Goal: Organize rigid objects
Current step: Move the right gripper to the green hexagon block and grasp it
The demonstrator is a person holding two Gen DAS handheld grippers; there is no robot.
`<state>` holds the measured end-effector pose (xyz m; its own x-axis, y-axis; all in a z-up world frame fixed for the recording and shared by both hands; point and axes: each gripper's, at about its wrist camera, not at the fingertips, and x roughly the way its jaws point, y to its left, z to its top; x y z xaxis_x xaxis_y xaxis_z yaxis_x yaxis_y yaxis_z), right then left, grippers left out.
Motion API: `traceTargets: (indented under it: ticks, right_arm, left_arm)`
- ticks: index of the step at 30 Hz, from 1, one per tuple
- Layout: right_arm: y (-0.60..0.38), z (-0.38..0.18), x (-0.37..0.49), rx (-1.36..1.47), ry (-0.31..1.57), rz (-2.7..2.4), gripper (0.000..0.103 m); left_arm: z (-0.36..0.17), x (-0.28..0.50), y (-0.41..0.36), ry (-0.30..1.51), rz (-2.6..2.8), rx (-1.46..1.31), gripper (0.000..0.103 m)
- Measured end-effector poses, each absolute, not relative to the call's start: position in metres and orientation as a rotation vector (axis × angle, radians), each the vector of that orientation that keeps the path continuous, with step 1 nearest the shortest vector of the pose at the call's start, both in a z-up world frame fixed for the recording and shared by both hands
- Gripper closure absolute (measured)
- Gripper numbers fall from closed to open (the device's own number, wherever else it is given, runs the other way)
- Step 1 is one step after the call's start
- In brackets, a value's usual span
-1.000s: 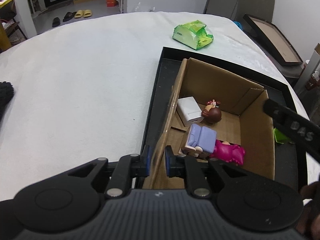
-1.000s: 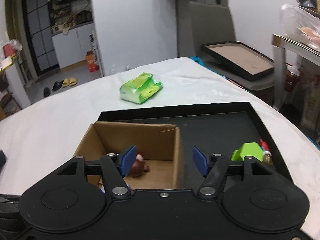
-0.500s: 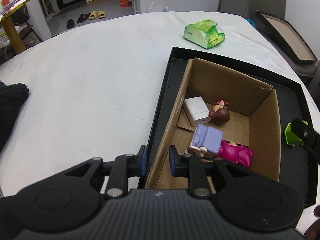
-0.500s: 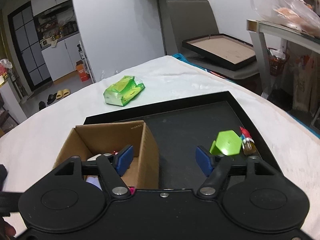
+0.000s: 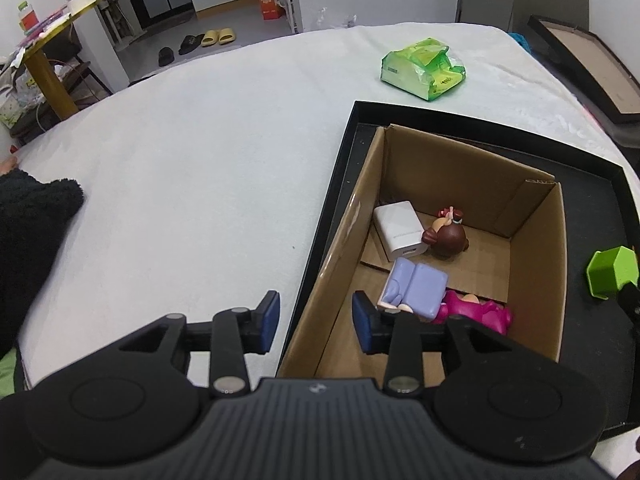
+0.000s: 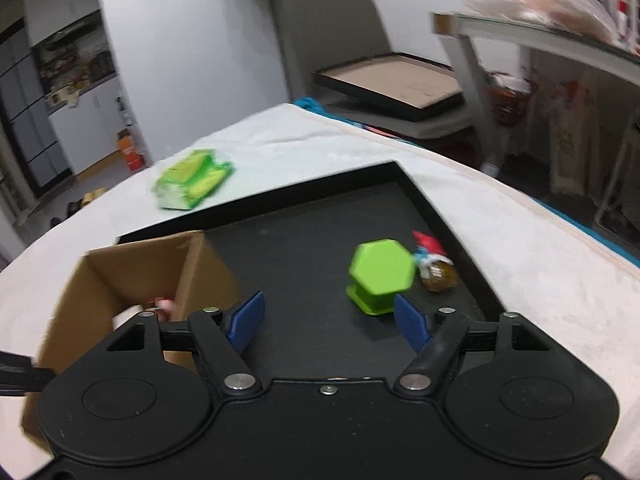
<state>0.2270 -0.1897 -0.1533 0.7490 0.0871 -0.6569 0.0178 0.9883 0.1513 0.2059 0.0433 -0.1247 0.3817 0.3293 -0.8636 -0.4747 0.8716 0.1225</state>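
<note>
Left gripper [image 5: 315, 323] jaws have just been opening, now straddling the cardboard box [image 5: 536, 276] wall, pads clear of it. Right gripper [image 6: 328, 322] spread wide, empty, over the black tray [image 6: 448, 220], green hexagonal block [image 6: 380, 274] just ahead. Toys sit inside the box.

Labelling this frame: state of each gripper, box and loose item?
left gripper: open, jaws just opening, astride the box wall
right gripper: open, empty
cardboard box: open-topped, holds toys and a charger
green hexagonal block: loose on black tray
small figurine: lying on tray
</note>
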Motion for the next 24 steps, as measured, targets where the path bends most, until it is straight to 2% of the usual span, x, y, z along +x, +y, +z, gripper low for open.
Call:
traceTargets:
  ticks: [13,19,24]
  right_arm:
    - [-0.218,-0.176,0.26,0.25,0.781,-0.031,0.032]
    - [-0.222,-0.188,0.276,0.267,0.819,-0.038,0.026]
    - [-0.227,-0.196,0.29,0.284,0.833,-0.043,0.026]
  left_arm:
    - [-0.133,0.247,0.033,1.1,0.57,-0.107,0.064]
    - [-0.142,0.267,0.027,1.118,0.594,-0.038,0.064]
    - [-0.149,0.272,0.018,1.135,0.618,0.02,0.058]
